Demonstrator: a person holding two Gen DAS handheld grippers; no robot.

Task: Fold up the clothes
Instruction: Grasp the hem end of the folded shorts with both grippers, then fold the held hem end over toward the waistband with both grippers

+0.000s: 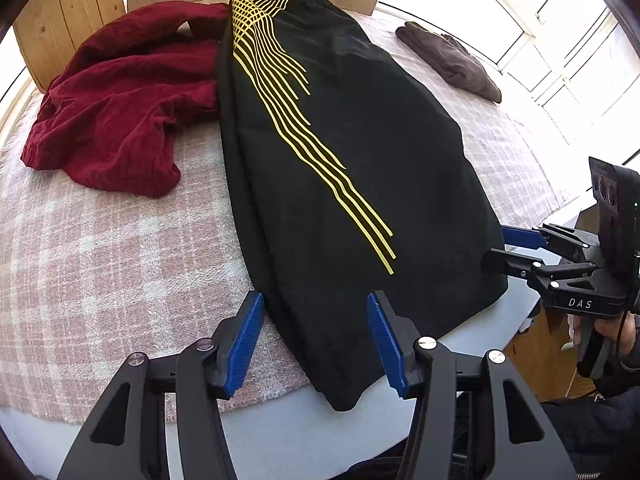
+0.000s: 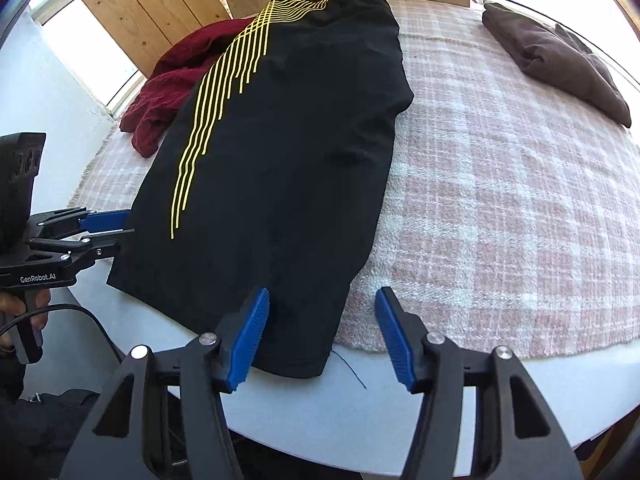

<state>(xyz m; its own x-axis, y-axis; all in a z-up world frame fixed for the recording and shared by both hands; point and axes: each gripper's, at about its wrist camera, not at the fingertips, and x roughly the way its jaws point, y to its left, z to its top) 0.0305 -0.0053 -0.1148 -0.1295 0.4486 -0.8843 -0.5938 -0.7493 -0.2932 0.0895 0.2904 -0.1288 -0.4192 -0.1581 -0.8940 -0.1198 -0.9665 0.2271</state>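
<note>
Black synthetic garment with yellow printed wavy stripes lies flat and lengthwise on a pink-and-white checked woven blanket over a pale round table. Its near hem hangs past the blanket edge onto bare tabletop.

Left gripper: jaws spread wide, blue ribbed pads clear of the cloth. The garment's near left corner sits directly ahead, between the two fingers and just beyond the tips. No contact visible.

Right gripper: jaws likewise spread. The garment's near right corner lies just ahead of its left pad; the right pad stands over blanket edge and bare table. A loose dark thread trails from that corner onto the table, between the fingers.

From the left wrist view, the right gripper shows off to the right, at the garment's hem edge, with a hand on its grip. Whether its tips touch the fabric, cannot tell. From the right wrist view, the left gripper appears off to the left, tips beside the hem's other corner.

Crumpled dark red knit garment: ahead and left of the left gripper, partly tucked under the black garment's far left side.

Folded dark brown garment: far ahead and right of the right gripper, well apart from the black one.

Wooden plank boards stand beyond the table's far edge.
</note>
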